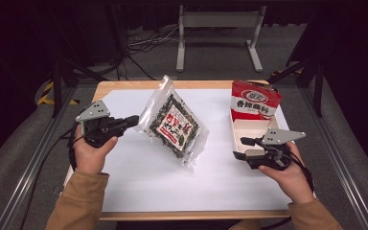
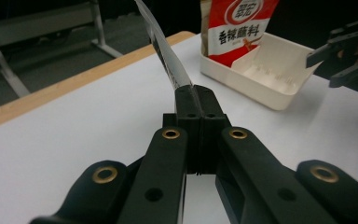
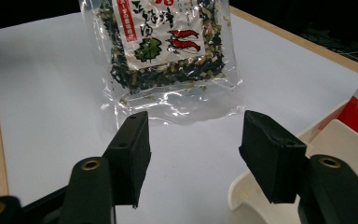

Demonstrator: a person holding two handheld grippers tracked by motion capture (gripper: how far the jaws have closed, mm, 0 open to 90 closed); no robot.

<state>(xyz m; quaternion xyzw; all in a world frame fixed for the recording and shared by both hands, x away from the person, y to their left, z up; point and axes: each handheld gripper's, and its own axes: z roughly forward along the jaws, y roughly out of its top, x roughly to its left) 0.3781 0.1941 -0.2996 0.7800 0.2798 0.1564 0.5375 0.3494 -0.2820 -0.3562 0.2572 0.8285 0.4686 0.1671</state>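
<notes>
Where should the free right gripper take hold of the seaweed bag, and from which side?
Probably the clear sealed strip along the bag's lower right edge, coming from the right. That strip is flat, thin and free of contents, and it faces the open right gripper. The left gripper already pinches the opposite edge.

Sleeves: tan, ribbed at the cuffs, worn on both forearms.
Left gripper (image 1: 133, 120): black body, with a grey three-cornered plate on top dotted with small dark screws.
Right gripper (image 1: 244, 148): was black too, with the same grey plate.
Cables: black, one trailed from each gripper past the wrist.
Fingers (image 3: 133, 156): were matt black blocks with flat pads.
Links: black bars behind the fingers, each with brass-ringed pivots and plain round holes.
</notes>
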